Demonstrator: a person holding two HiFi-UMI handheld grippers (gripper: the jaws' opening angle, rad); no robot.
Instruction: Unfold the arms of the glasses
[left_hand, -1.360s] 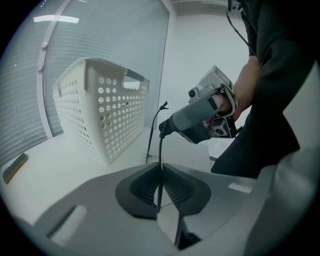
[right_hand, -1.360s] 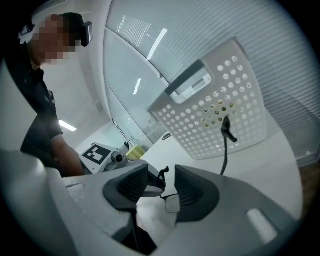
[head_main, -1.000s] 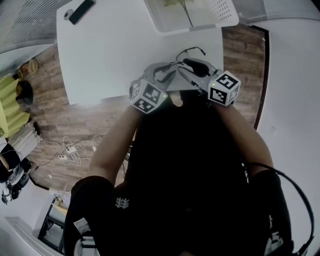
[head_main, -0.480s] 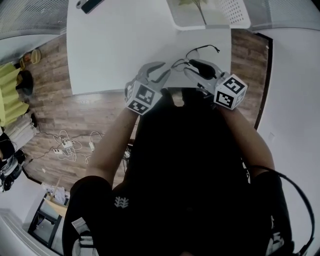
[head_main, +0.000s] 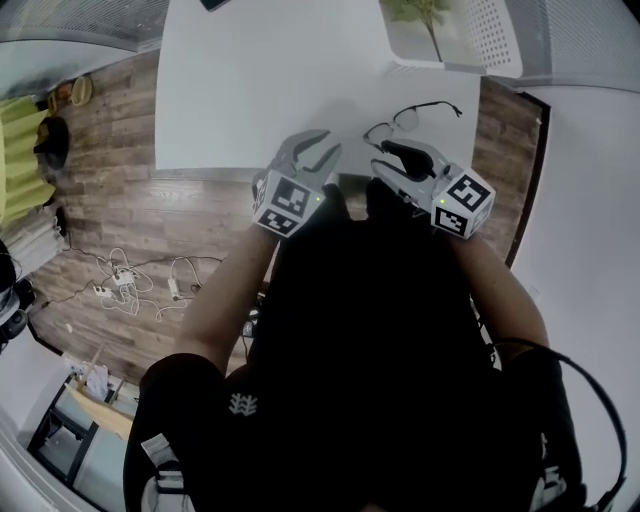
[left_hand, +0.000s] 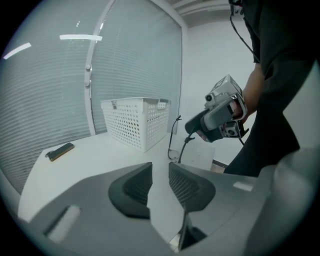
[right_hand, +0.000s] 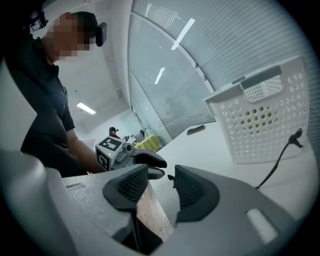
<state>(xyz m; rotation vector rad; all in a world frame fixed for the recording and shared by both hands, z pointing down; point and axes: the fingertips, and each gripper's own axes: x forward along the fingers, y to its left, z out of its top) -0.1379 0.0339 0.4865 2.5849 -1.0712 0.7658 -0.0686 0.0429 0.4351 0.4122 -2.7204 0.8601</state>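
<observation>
Black thin-framed glasses (head_main: 393, 122) lie on the white table (head_main: 260, 80) near its front right corner, one arm reaching out to the right. My left gripper (head_main: 318, 143) hovers at the table's near edge, left of the glasses, open and empty. My right gripper (head_main: 381, 160) sits just below the glasses, apart from them, also open and empty. In the left gripper view the jaws (left_hand: 160, 172) stand apart, with the glasses (left_hand: 174, 142) and the right gripper (left_hand: 216, 121) beyond. The right gripper view shows its own jaws (right_hand: 162, 185) parted, the left gripper (right_hand: 136, 158) behind them.
A white perforated basket (head_main: 470, 30) holding a green plant stands at the table's far right. A dark phone (left_hand: 60, 151) lies at the far left of the table. Wooden floor (head_main: 120, 220) with cables lies beside the table's near edge.
Both grippers have drawn back from the glasses toward the table's near edge. The glasses now lie alone on the table, with no gripper touching them.
</observation>
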